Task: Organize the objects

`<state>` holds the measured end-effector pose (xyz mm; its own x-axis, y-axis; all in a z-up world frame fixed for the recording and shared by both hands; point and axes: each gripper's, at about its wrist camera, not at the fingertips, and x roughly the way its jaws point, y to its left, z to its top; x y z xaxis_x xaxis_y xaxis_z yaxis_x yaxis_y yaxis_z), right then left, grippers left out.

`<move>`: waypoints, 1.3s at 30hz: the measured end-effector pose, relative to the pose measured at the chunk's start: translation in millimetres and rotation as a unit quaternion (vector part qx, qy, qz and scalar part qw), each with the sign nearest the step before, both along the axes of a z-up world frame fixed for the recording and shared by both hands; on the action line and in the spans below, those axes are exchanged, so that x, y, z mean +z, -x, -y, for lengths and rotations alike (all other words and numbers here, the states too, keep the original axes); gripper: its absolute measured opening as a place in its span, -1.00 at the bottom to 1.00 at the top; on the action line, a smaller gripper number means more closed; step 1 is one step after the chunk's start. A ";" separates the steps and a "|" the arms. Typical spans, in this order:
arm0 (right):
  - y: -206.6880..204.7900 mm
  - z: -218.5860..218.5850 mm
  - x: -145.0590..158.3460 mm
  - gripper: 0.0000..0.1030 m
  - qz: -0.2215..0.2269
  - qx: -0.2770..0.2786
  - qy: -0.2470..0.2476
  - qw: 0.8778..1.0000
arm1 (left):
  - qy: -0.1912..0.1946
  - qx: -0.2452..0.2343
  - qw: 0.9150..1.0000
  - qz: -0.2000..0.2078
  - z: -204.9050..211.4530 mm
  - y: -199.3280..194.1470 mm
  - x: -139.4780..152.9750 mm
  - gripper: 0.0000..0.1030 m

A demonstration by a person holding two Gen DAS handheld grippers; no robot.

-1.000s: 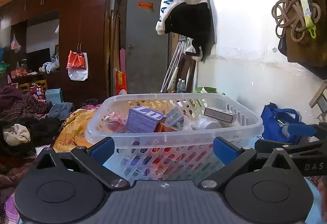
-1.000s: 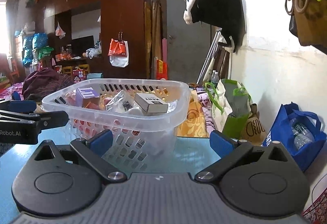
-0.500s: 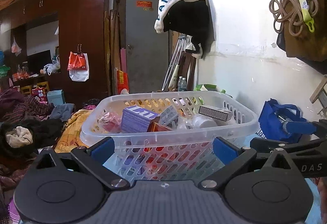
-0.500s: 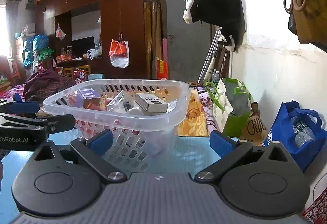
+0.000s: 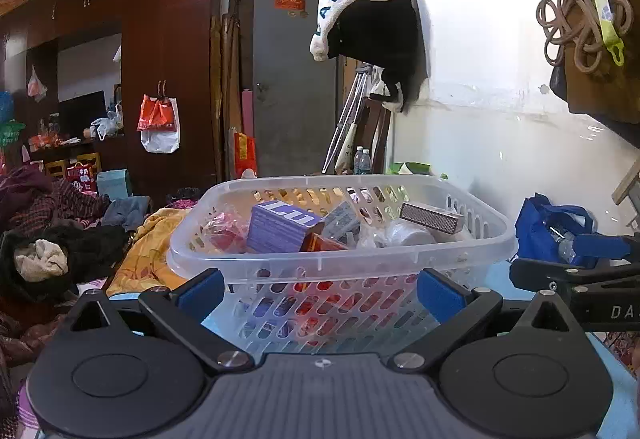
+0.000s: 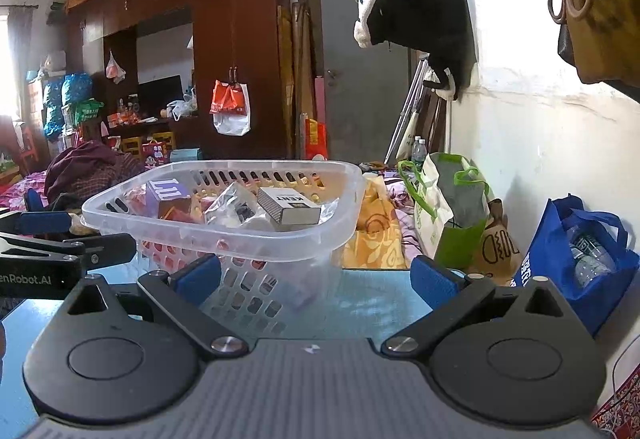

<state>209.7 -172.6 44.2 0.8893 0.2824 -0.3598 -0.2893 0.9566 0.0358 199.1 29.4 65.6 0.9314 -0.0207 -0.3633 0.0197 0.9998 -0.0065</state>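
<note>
The left gripper (image 5: pixel 320 289) has its blue fingers (image 5: pixel 200 289) spread wide and empty, squared up to the near wall of the basket (image 5: pixel 340 259) without visibly touching it. The right gripper (image 6: pixel 316 279) is likewise spread and holding nothing; its left finger (image 6: pixel 198 277) sits in front of the basket's lower wall, though whether it touches cannot be told, and its right finger (image 6: pixel 434 281) hangs over bare bench (image 6: pixel 360 303).

The basket stands on the blue bench, directly ahead of the left gripper and ahead-left of the right one. It looks like thin translucent plastic with a slotted wall and a rolled rim: probably light and somewhat flexible, so a one-sided pinch could twist it. The rim is the stiffest place to grip, ideally one gripper on each side, since the smooth plastic may slip.

Inside lie small, light items: a purple box (image 5: pixel 282 227), a grey carton (image 6: pixel 288 207), a red packet (image 5: pixel 224 233) and crinkly clear wrappers (image 6: pixel 230 205). The boxes are rigid and easy to pinch across their narrow faces; the wrappers are soft and would crush.
</note>
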 end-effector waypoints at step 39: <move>-0.7 1.4 -1.5 1.00 -0.006 0.002 0.000 1.000 | 0.002 0.000 1.000 -0.006 -0.4 1.0 -1.2 1.00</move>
<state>210.4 -174.1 42.7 0.8837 0.2858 -0.3707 -0.2922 0.9555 0.0401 198.1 29.9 64.4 0.9268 -0.0217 -0.3750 0.0190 0.9998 -0.0108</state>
